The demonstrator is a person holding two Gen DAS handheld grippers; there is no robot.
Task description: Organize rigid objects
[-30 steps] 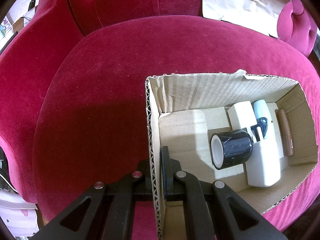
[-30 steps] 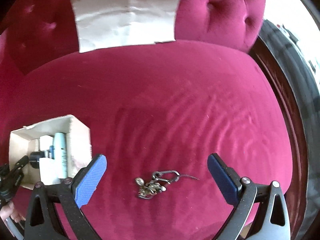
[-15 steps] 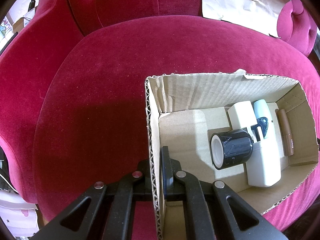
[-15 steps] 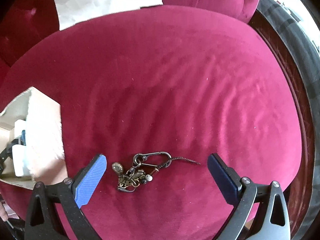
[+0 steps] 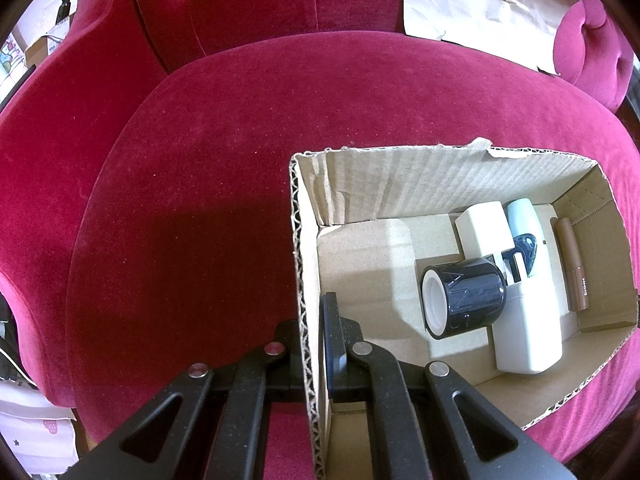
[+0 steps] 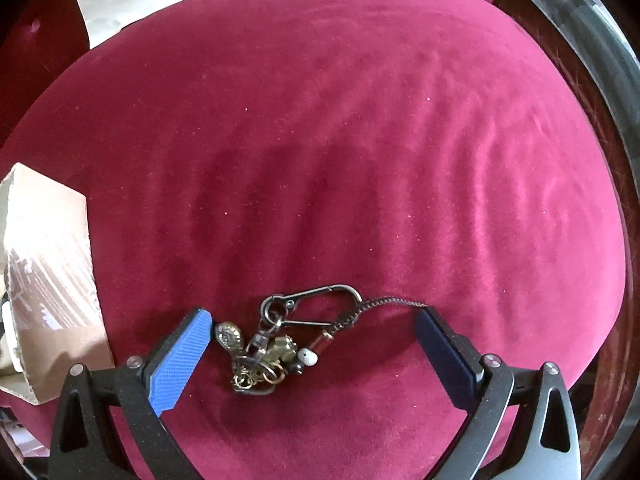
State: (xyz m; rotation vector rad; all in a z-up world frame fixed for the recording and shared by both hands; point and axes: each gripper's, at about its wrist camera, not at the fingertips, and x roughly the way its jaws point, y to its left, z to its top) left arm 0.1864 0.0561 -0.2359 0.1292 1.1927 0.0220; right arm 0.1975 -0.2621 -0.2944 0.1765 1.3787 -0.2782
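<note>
— What do we have on the left side?

— Our left gripper [image 5: 316, 344] is clenched on the near left wall of the cardboard box [image 5: 404, 184], one finger outside the wall and one inside it. The box sits on the red velvet seat cushion [image 5: 200, 200].

— And what do we see inside the box?

— A black mug [image 5: 464, 298] lying on its side with its white inside facing left, resting against a white bottle [image 5: 528, 340]. Beyond those we see a white block [image 5: 482, 226], a pale blue tube [image 5: 524, 216] and a dark blue piece [image 5: 526, 250] beside it. A brown tube [image 5: 574, 264] lies along the right wall. A crumpled sheet of brown paper [image 5: 480, 4] leans on the backrest behind.

— Where is the thing we are sorting now?

— The keychain [image 6: 280, 340] lies on the cushion to the right of the box: a grey carabiner [image 6: 316, 306], a bunch of brass-coloured charms and rings, and a short braided cord [image 6: 384, 304] trailing to the right.

— And our right gripper [image 6: 312, 344]?

— Its fingers are released and spread wide, straddling the keychain. The blue pad [image 6: 180, 360] on the left sits just beside the charms; the right finger is near the end of the cord. We cannot tell whether either one touches the keychain.
</note>
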